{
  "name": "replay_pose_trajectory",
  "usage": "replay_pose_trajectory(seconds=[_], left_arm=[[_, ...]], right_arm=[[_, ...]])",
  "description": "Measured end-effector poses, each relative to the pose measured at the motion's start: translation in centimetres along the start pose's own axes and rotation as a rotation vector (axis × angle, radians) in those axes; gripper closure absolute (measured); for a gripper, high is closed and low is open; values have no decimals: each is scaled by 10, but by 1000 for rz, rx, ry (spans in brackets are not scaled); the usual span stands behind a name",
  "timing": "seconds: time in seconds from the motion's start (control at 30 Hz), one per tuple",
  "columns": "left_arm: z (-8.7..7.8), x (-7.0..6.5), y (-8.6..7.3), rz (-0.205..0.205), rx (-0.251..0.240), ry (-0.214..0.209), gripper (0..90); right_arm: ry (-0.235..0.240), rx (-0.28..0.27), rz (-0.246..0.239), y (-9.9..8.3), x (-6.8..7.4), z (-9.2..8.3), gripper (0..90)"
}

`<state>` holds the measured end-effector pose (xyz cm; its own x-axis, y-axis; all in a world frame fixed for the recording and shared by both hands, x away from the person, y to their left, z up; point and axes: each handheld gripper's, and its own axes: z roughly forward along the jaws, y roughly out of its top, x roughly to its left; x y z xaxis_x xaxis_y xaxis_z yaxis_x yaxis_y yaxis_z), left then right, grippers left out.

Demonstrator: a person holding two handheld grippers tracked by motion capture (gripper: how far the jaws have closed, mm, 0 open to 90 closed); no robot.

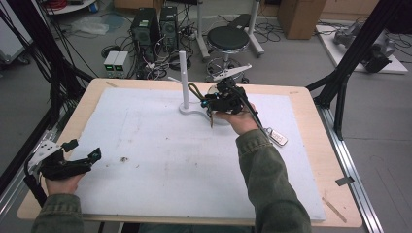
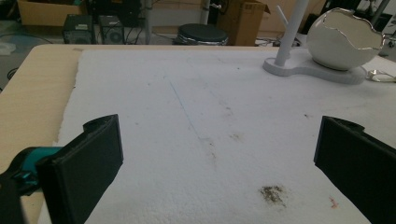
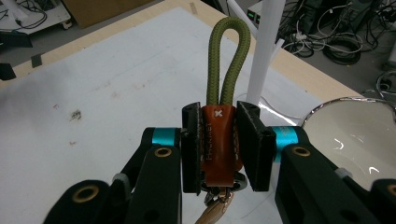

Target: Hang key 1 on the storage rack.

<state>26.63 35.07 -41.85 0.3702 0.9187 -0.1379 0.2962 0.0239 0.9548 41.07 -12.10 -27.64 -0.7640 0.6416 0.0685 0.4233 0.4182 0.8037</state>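
My right gripper (image 3: pixel 219 151) is clamped on a keychain strap: both jaws press the brown leather tab (image 3: pixel 218 142), w/ the olive cord loop (image 3: pixel 227 56) sticking up past them and metal hardware hanging below. In the high view I've got that gripper up at the far centre of the tabletop (image 1: pixel 311 145), just beside the white post stand (image 1: pixel 184 80), cord loop near the post. The white cracked-egg bowl (image 2: pixel 344 39) sits on the stand's base, right of the post in the left gripper view. My left gripper (image 1: pixel 80 153) is at the near left corner over the white mat (image 1: pixel 160 155), jaws spread wide, holding nothing. A small key fob (image 1: pixel 278 138) lies on the mat right of my right sleeve.
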Motion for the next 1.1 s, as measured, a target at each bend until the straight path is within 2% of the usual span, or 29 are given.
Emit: replay_pose_trajectory(seconds=[0.63,1.1], left_arm=[[0,1,0,-1,-3,-1,17],[0,1,0,-3,-3,1,17]], right_arm=[[-5,-25,-5,27,-3,4,716],[-18,-14,4,39,-7,15,716]])
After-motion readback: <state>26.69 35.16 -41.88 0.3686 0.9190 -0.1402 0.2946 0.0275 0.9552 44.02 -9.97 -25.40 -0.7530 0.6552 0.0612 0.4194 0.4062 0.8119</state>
